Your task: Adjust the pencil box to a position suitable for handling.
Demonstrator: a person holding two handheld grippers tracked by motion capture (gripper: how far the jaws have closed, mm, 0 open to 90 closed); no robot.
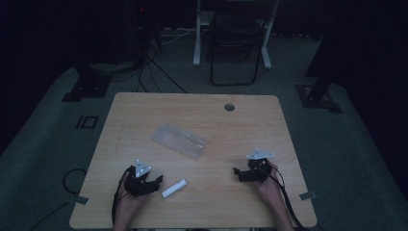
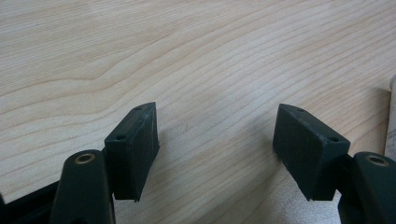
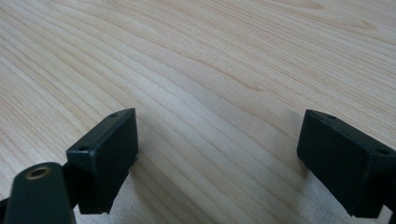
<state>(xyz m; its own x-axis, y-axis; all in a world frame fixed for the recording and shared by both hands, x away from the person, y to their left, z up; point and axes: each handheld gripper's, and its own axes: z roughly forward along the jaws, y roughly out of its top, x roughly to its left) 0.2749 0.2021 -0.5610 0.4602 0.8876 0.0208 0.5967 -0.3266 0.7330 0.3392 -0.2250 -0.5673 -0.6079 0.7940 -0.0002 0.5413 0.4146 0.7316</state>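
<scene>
In the high view a clear plastic box [image 1: 178, 140] lies at the middle of the wooden table [image 1: 202, 110]. A small white tube [image 1: 173, 188] lies near the front edge, just right of my left gripper [image 1: 155, 182]. That gripper rests on the table and is open, with bare wood between its jaws; in the left gripper view [image 2: 215, 149] a sliver of the white tube [image 2: 391, 121] shows at the right edge. My right gripper [image 1: 237, 172] rests at the front right, open, over bare wood [image 3: 217, 156].
A round cable hole [image 1: 229, 107] sits near the table's far edge. Beyond the table stand a dark chair [image 1: 235, 43] and white desk legs [image 1: 197, 38]. Cables run over the grey floor at the left. The room is dim.
</scene>
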